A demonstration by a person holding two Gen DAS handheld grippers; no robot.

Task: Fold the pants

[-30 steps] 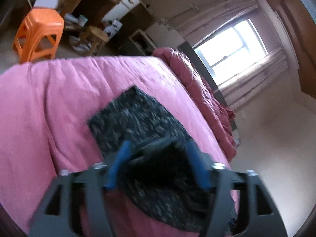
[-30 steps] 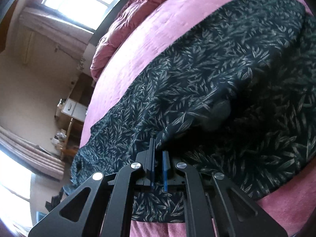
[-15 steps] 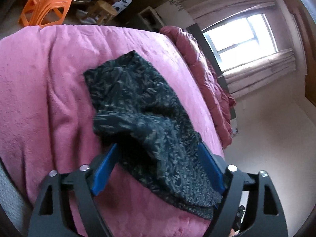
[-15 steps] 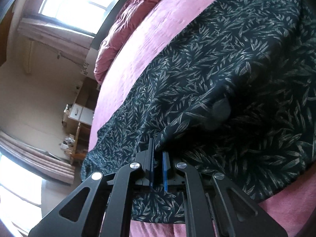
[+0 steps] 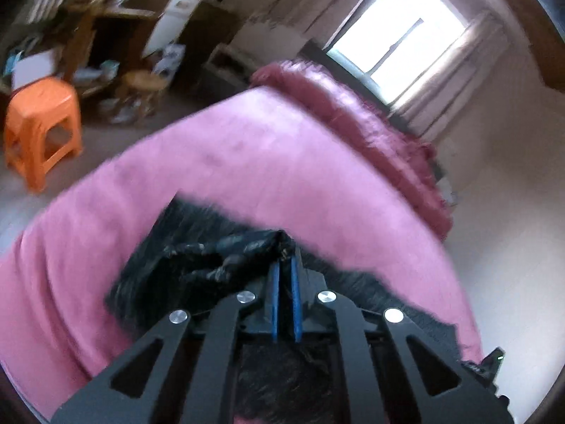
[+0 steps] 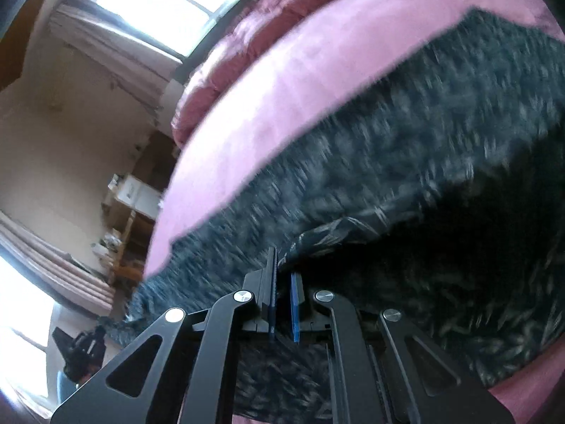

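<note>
Dark leaf-print pants [image 5: 183, 247] lie on a pink bed cover [image 5: 247, 148]. In the left wrist view my left gripper [image 5: 284, 259] is shut on a bunched edge of the pants and holds it lifted above the cloth. In the right wrist view the pants [image 6: 406, 162] spread wide over the cover [image 6: 282, 81]. My right gripper [image 6: 282, 275] is shut on a fold of the pants, which rises from the blue pads [image 6: 296, 304]. Both views are motion-blurred.
An orange plastic stool [image 5: 39, 127] stands on the floor beyond the bed's far edge, near a cluttered wooden desk [image 5: 106, 28]. A crumpled reddish quilt [image 5: 370, 130] lies along the bed's window side. The other gripper [image 6: 81, 349] shows at the lower left.
My left gripper was open around the pants and has closed on a bunched edge. Both grippers are moving, lifting the cloth. The right gripper stays shut on its fold.
</note>
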